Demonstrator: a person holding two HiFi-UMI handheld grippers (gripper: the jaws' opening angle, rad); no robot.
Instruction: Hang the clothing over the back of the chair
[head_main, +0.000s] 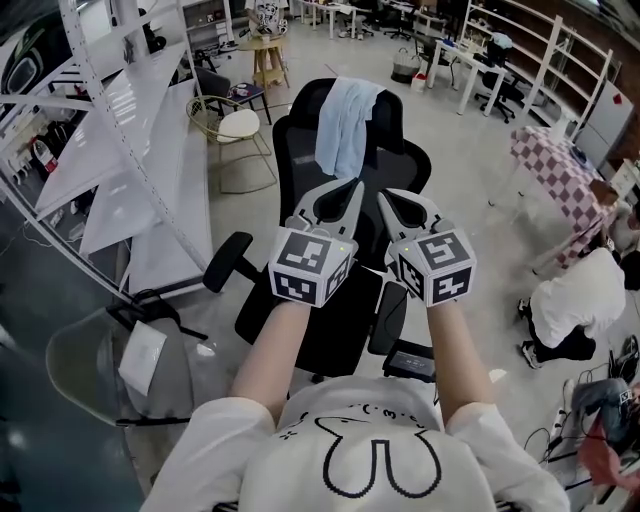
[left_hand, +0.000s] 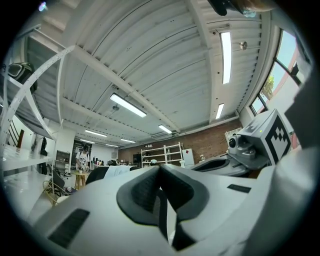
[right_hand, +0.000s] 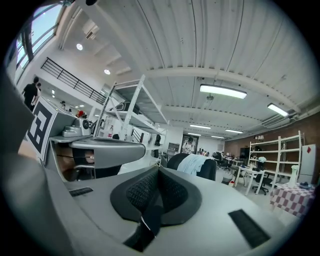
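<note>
A light blue garment (head_main: 345, 122) hangs draped over the top of the black office chair's (head_main: 330, 240) backrest. It also shows far off as the garment (right_hand: 192, 163) on the chair (right_hand: 207, 169) in the right gripper view, and small as the garment (left_hand: 120, 170) in the left gripper view. My left gripper (head_main: 355, 186) and right gripper (head_main: 384, 197) are held side by side above the chair seat, short of the backrest. Both have their jaws shut with nothing between them. The pads (left_hand: 161, 192) meet in the left gripper view, and the pads (right_hand: 157, 192) in the right one.
White metal racking (head_main: 120, 150) runs along the left. A round wire chair (head_main: 232, 128) and a wooden stool (head_main: 268, 58) stand behind the office chair. A checkered table (head_main: 556, 168) and a crouching person (head_main: 575, 300) are at the right. Open floor lies around the chair.
</note>
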